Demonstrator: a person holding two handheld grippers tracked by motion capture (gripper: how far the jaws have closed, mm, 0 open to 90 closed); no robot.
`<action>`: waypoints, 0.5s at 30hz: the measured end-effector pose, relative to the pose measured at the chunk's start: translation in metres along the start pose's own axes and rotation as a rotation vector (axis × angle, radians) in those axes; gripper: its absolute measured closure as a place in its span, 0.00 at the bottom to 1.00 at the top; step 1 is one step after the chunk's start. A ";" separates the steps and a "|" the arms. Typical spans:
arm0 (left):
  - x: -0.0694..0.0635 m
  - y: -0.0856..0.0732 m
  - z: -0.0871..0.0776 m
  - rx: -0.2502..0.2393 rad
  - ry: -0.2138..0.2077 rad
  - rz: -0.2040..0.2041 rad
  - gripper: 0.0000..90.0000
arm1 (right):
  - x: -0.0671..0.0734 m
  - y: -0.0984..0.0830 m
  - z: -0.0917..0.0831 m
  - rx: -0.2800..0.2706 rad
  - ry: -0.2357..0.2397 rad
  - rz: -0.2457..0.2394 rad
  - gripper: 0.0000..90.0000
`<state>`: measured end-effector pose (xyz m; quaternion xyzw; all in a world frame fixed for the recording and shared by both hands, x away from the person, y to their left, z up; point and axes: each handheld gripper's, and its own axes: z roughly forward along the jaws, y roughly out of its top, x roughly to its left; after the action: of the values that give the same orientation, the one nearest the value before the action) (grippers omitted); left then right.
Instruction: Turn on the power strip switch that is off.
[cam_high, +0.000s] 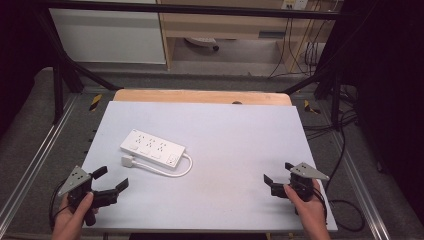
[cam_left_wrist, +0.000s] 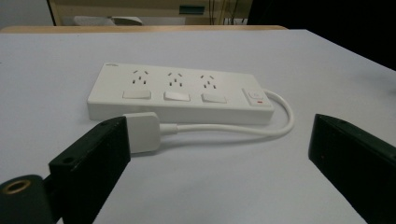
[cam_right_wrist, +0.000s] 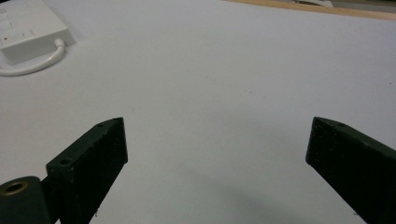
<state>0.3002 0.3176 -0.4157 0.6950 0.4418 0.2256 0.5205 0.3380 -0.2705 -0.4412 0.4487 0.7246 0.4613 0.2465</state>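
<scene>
A: Start with the left gripper (cam_high: 111, 181). How does it stand?

B: Released, its 2 black jaws spread wide with nothing between them. In the high view it sits at the near left corner of the white table (cam_high: 235, 145), held in the person's left hand (cam_high: 75, 215), with its grey three-cornered plate on top.

A: And the right gripper (cam_high: 278, 173)?

B: Also released, jaws apart and gripping nothing. The right hand (cam_high: 306, 206) holds it near the near right edge of the table. In the right gripper view the jaws frame bare white tabletop.

A: What lies beyond the left one?

B: A white power strip (cam_left_wrist: 180, 93), flat on the table, near the left gripper and well apart from the right. It has 3 sockets in a row, 3 rocker switches below them, and 1 more button with a red mark at the cable end.

A: The cable?

B: A white cable (cam_left_wrist: 261, 128) leaves that end, loops round and runs along the strip's near side to a white plug (cam_left_wrist: 142, 131), which lies on the table just beside the strip. In the left gripper view the plug sits just past the tip of one jaw; I cannot tell if they touch.

A: And further out?

B: A strip of wooden tabletop (cam_high: 200, 96) at the far edge, then floor and furniture.
</scene>
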 end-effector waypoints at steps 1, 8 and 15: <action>0.000 0.000 0.000 -0.002 -0.002 -0.002 0.06 | 0.000 0.000 0.001 0.004 -0.001 -0.002 0.07; -0.003 0.002 -0.001 -0.015 -0.014 0.003 0.06 | -0.003 0.001 0.002 -0.007 -0.010 0.007 0.07; -0.004 0.005 -0.003 -0.031 -0.015 0.004 0.06 | -0.002 0.001 0.001 -0.004 -0.009 0.024 0.06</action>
<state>0.2978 0.3149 -0.4099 0.6896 0.4328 0.2282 0.5339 0.3402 -0.2717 -0.4410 0.4589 0.7170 0.4639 0.2452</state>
